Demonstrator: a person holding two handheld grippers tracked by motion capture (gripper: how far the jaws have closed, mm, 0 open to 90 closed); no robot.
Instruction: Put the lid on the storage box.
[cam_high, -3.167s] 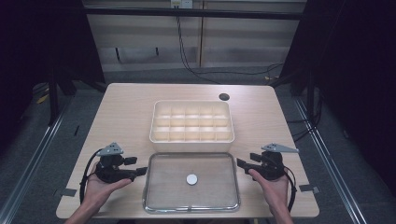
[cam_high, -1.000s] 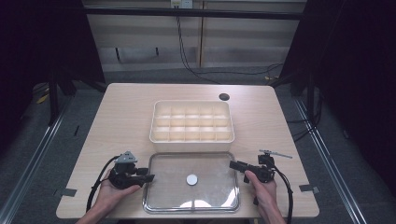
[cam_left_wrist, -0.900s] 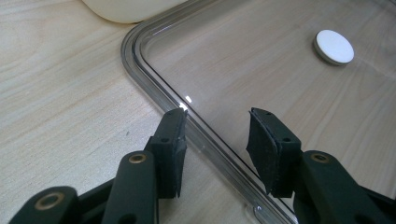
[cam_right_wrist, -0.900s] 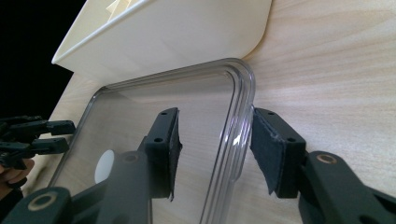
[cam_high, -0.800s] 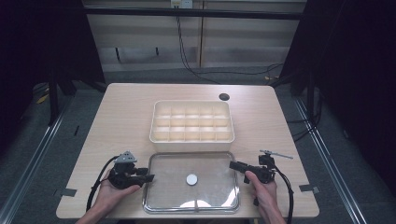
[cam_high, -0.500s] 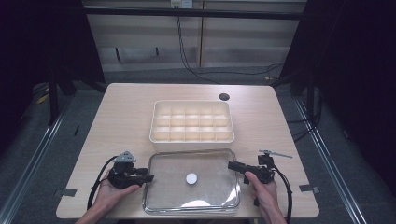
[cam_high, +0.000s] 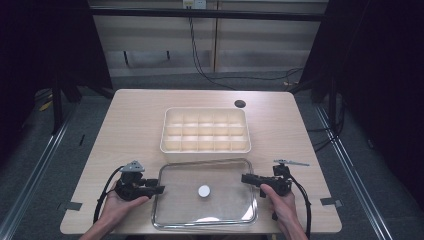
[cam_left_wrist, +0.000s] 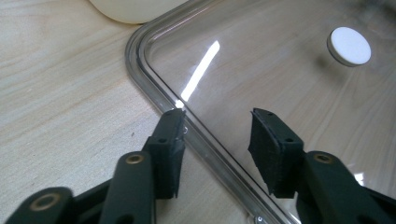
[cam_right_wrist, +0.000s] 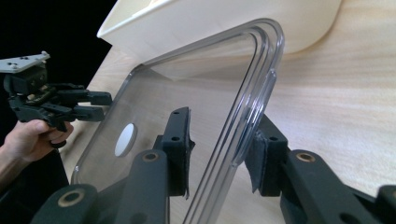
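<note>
With both jaws apart astride its rims, the left hand-held gripper (cam_left_wrist: 215, 140) and right hand-held gripper (cam_right_wrist: 219, 149) may let the clear lid (cam_high: 220, 175), lying on the bench (cam_high: 130, 125) before the compartment box (cam_high: 205, 130), slip or tilt if closed unevenly.

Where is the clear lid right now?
In the high view the clear lid lies at the table's near edge, just before the compartment tray, between both tongs.

Beyond my work, a cream compartment tray (cam_high: 205, 131) sat mid-table, cells empty. A dark round grommet (cam_high: 240, 104) lay near the wooden table's (cam_high: 135, 115) far edge. Black cables (cam_high: 220, 75) trailed across the floor behind.
</note>
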